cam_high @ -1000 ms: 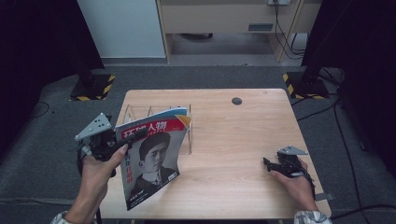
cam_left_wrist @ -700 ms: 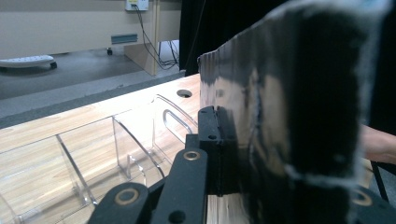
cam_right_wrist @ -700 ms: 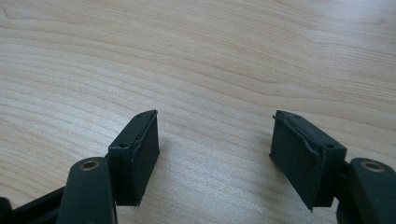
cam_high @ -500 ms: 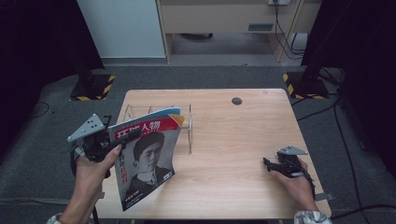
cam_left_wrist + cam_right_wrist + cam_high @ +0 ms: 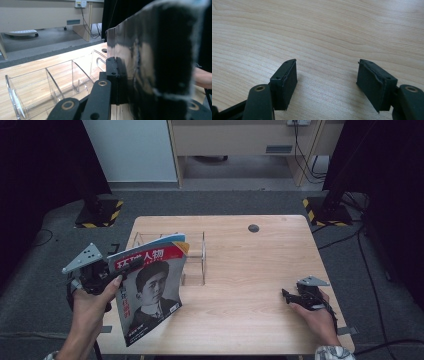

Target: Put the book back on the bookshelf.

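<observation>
While its red-banded cover with a black-and-white portrait faces up, one magazine [image 5: 150,295] hangs tilted over the table's [image 5: 250,285] left front edge, pinched by the left tool [image 5: 125,268]. One clear plastic rack [image 5: 192,257] stands just behind. The right tool [image 5: 286,295] rests spread, empty.

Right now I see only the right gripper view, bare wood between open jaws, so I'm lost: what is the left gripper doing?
Observer: The left gripper is shut on a magazine, holding it upright over the table's left side.
Operator: Where could it go?
Observer: A clear plastic rack stands on the table just behind the magazine.
Operator: Is my gripper near that?
Observer: No, the right gripper rests by the table's right edge, well apart from the rack.
</observation>
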Demonstrator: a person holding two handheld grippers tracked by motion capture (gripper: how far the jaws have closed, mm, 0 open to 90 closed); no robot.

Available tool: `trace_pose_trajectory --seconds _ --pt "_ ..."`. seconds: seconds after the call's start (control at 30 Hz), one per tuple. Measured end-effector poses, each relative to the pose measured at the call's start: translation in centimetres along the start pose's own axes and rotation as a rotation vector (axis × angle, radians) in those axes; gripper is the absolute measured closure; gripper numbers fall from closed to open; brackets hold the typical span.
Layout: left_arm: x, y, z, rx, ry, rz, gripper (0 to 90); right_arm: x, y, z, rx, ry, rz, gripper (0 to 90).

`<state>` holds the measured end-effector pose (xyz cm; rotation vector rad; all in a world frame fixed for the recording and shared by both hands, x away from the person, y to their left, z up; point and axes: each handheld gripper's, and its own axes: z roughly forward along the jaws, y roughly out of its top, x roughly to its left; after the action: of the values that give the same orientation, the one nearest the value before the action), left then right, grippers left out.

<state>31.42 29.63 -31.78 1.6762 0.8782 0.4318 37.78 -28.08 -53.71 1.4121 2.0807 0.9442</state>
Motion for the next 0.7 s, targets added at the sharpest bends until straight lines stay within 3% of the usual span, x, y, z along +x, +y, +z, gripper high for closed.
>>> trace_pose_trajectory --seconds 0.7 --pt "0.9 -0.3 -2.1 -0.023 0.032 -0.017 86.7 0.0 0.0 0.0 0.000 0.000 0.000 32.4"
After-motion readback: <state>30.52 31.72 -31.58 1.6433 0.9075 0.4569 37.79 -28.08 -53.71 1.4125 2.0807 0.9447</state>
